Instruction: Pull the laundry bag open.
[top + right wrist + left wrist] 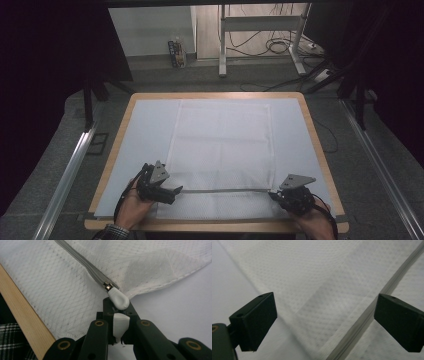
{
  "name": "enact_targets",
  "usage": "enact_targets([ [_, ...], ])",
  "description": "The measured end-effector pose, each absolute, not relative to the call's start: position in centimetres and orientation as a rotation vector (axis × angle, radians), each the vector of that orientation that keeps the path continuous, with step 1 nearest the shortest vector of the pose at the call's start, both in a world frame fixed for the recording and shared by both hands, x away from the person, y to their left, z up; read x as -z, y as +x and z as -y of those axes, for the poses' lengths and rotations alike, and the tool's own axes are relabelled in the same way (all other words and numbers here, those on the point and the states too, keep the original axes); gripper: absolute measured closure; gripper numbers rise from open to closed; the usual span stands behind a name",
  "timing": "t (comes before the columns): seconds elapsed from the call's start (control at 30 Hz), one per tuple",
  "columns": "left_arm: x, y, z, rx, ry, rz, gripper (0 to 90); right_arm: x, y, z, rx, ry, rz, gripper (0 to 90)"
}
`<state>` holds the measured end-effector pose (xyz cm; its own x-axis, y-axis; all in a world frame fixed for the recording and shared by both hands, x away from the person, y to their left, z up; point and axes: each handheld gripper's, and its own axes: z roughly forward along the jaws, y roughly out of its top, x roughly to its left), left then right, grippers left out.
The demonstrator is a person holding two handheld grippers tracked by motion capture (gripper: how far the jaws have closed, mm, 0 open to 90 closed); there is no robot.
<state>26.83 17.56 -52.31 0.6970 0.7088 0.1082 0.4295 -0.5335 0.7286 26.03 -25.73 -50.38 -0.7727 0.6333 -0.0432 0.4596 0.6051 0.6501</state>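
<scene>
At the near edge of the table [320,150], my right claw [274,195] has pinched the zipper pull; the zip run itself is left to do.

From the high view, the white mesh bag [222,145] lies flat between my two claws, its grey zipper [225,190] stretching from my left claw [176,190] across to my right. In the left gripper view, my left claw [324,320] stands wide open, gripping nothing; the mesh lies beneath it and the zipper runs just inside the far jaw. In the right gripper view, my right claw [117,312] is clamped on the white zipper pull [118,299], which sits at its very tip, at the bag's corner, the wooden table edge off to one side.
</scene>
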Motion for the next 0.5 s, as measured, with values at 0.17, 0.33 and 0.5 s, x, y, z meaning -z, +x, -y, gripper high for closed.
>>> enact_targets([
  [0.17, 51.5, 27.4, -15.3, -0.404, 2.174, -0.821, 2.9, 50.2, 26.2, 25.6, -0.929, 0.895, -2.574, 83.4],
  [0.33, 51.0, 28.0, -11.1, -0.313, 2.18, -0.737, 2.1, 50.0, 26.0, 25.2, -0.906, 0.873, -2.56, 83.3],
  [0.5, 50.8, 28.8, -7.2, -0.273, 2.202, -0.665, 1.7, 49.8, 25.9, 25.1, -0.908, 0.869, -2.557, 83.3],
])
